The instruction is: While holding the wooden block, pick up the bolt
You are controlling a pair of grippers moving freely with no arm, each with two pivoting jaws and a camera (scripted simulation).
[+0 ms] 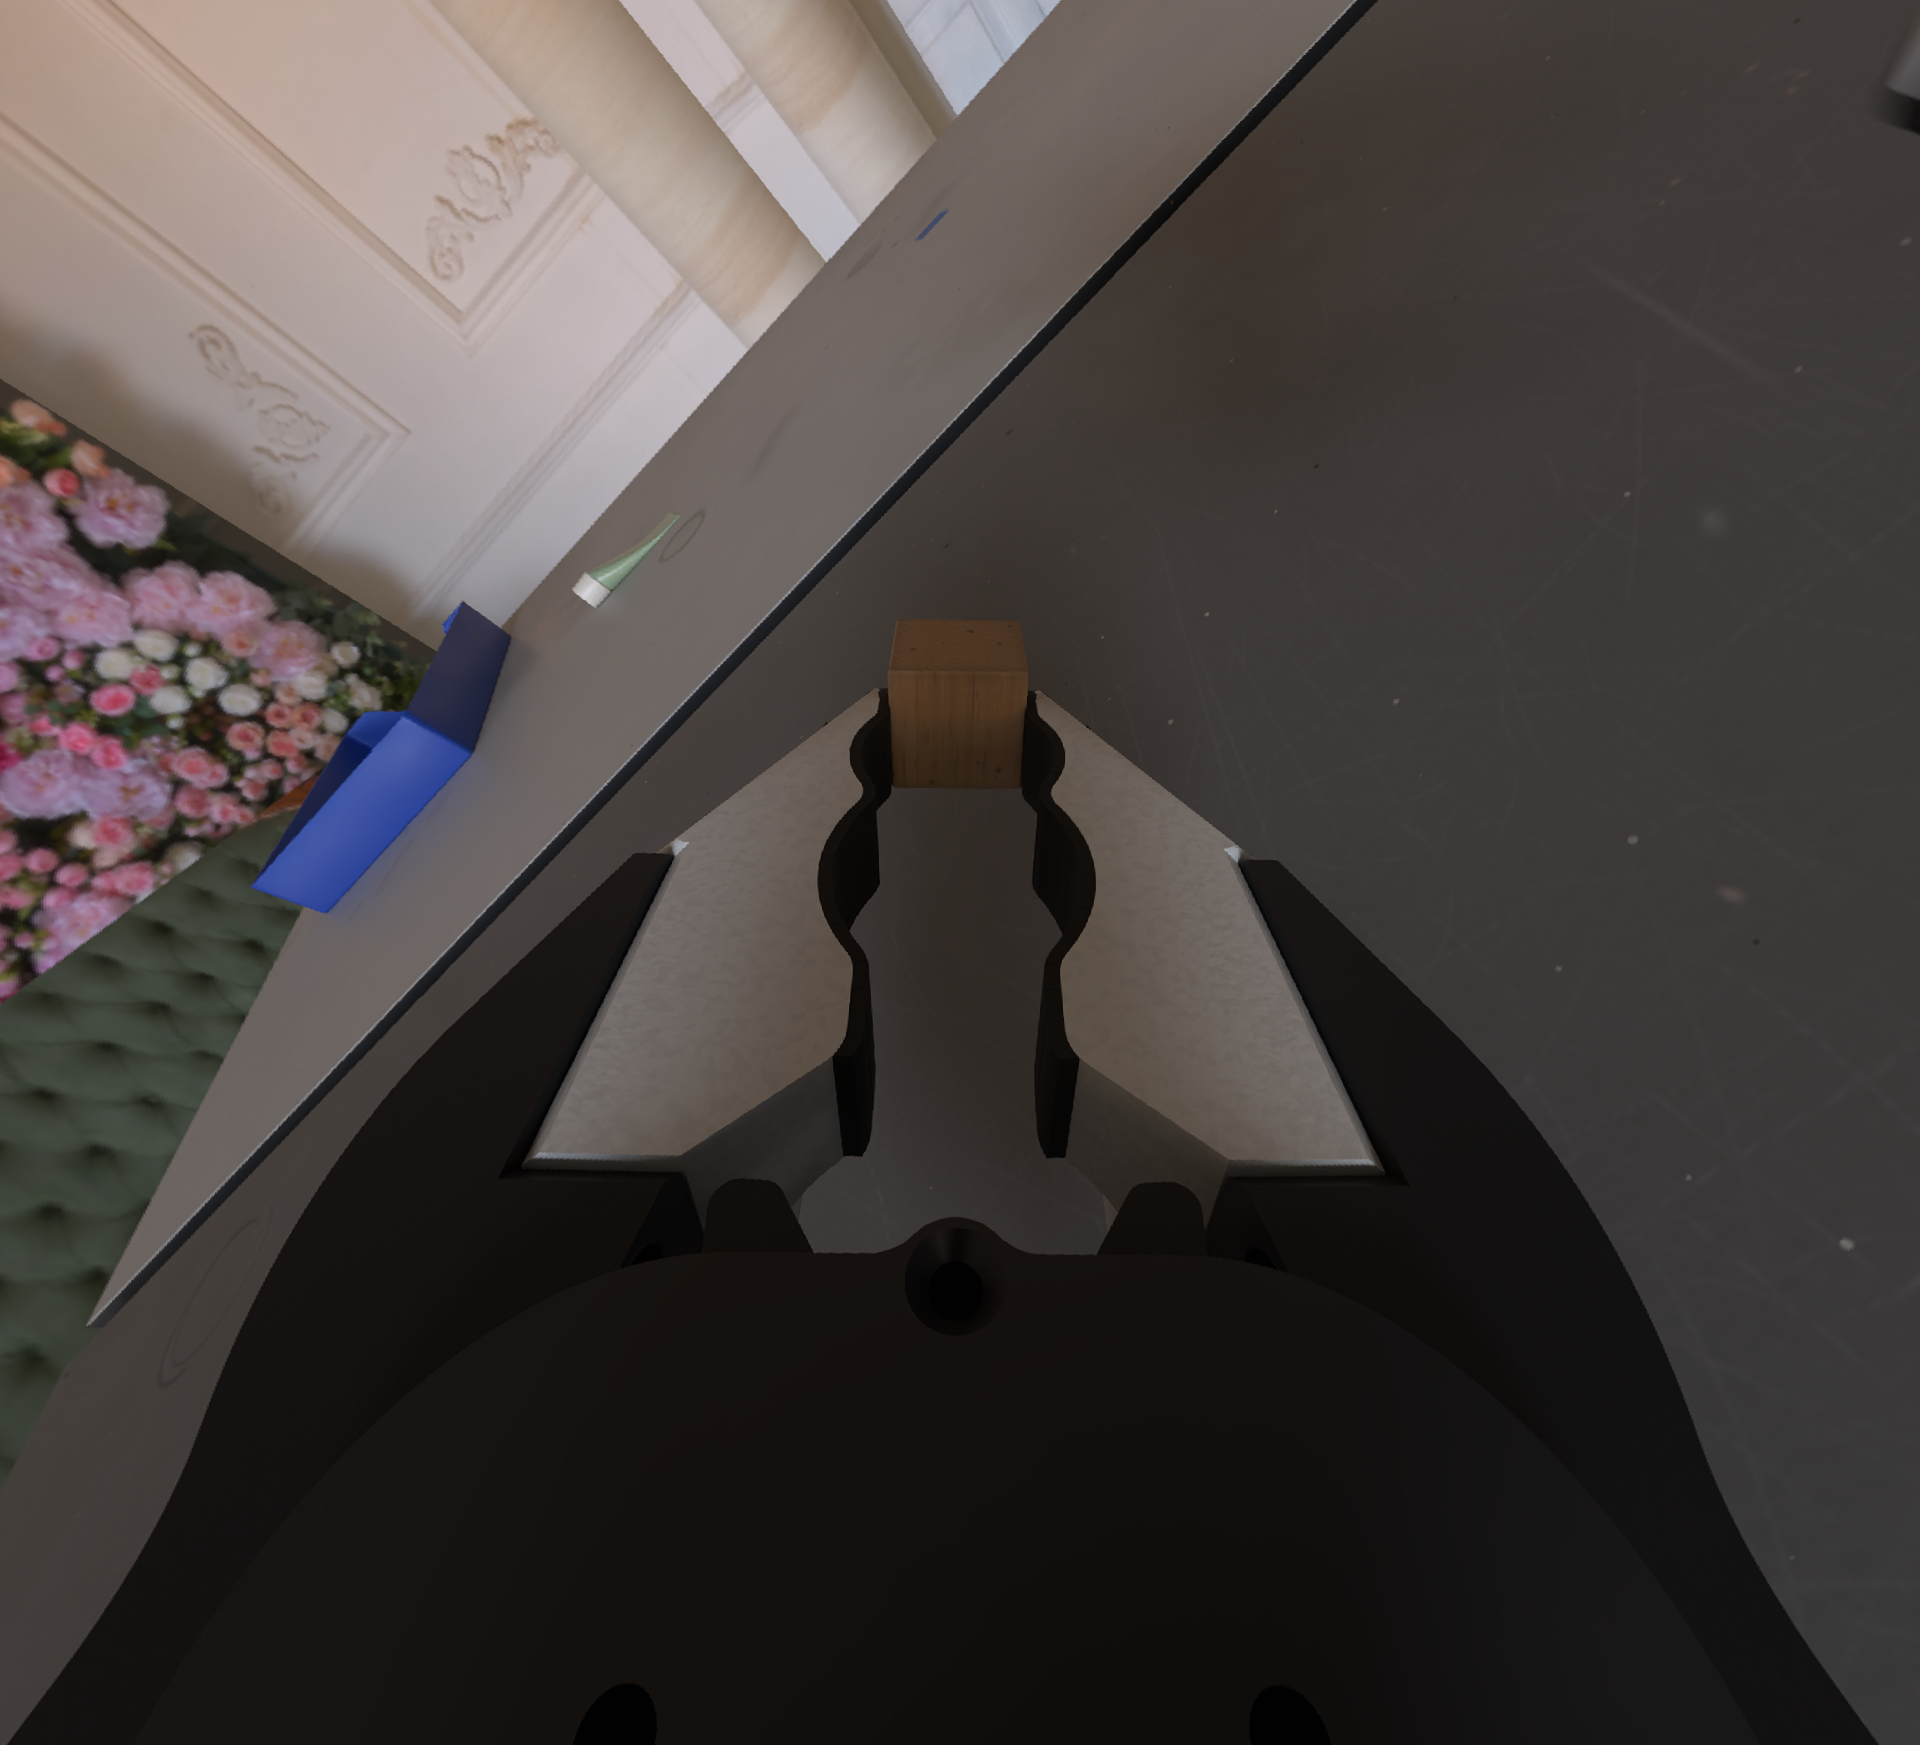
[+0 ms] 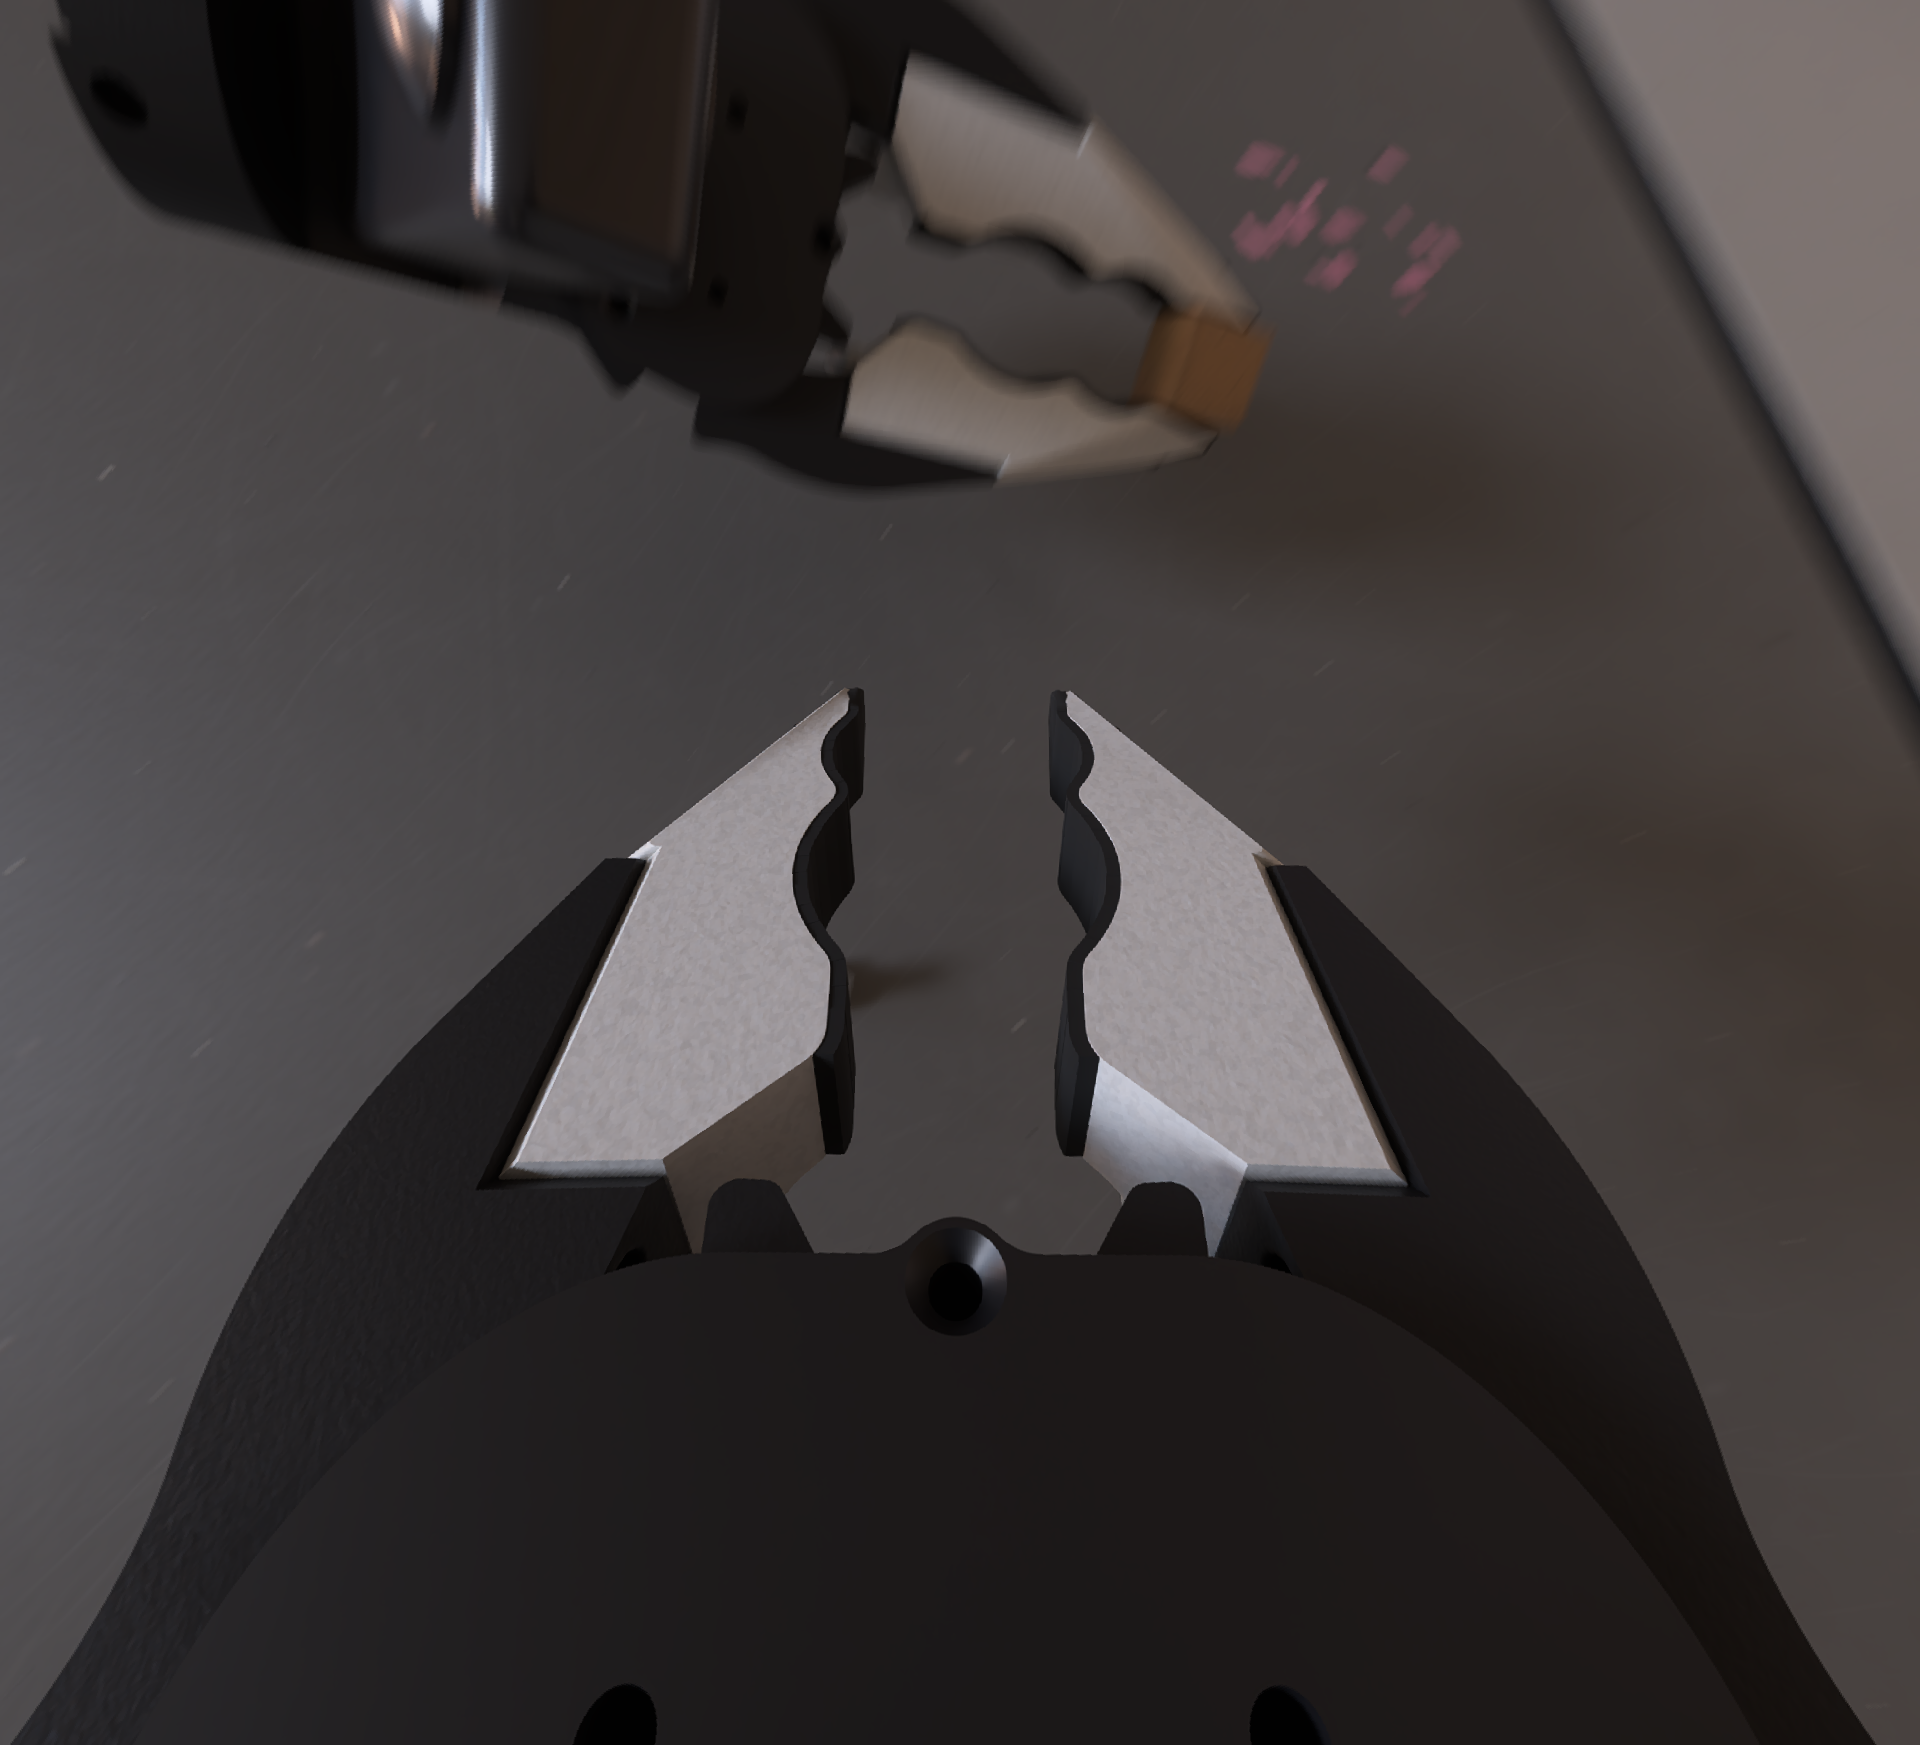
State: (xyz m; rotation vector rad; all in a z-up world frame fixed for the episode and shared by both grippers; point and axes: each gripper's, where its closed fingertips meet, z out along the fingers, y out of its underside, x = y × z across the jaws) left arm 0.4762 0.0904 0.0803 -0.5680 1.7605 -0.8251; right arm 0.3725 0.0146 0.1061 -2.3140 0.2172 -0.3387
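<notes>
My left gripper [image 1: 956, 708] is shut on a small wooden block [image 1: 956, 703], pinched at the fingertips and held above the dark grey table [image 1: 1455, 656]. The right wrist view shows that gripper [image 2: 1216, 376] from the side, blurred, with the block [image 2: 1205, 370] in its tips above the table. My right gripper [image 2: 956, 703] is open and empty, low over the dark table [image 2: 416, 656], below and nearer than the left one. I see no bolt in either view. Only a small dark mark [image 2: 894, 978] shows on the table between the right fingers.
The dark table's edge [image 1: 831, 573] runs diagonally past the left gripper. Beyond it, on a lighter grey surface, lie a blue open box [image 1: 384, 760] and a pale green tube [image 1: 623, 563]. A grey object [image 1: 1907, 74] is cut off at the right edge.
</notes>
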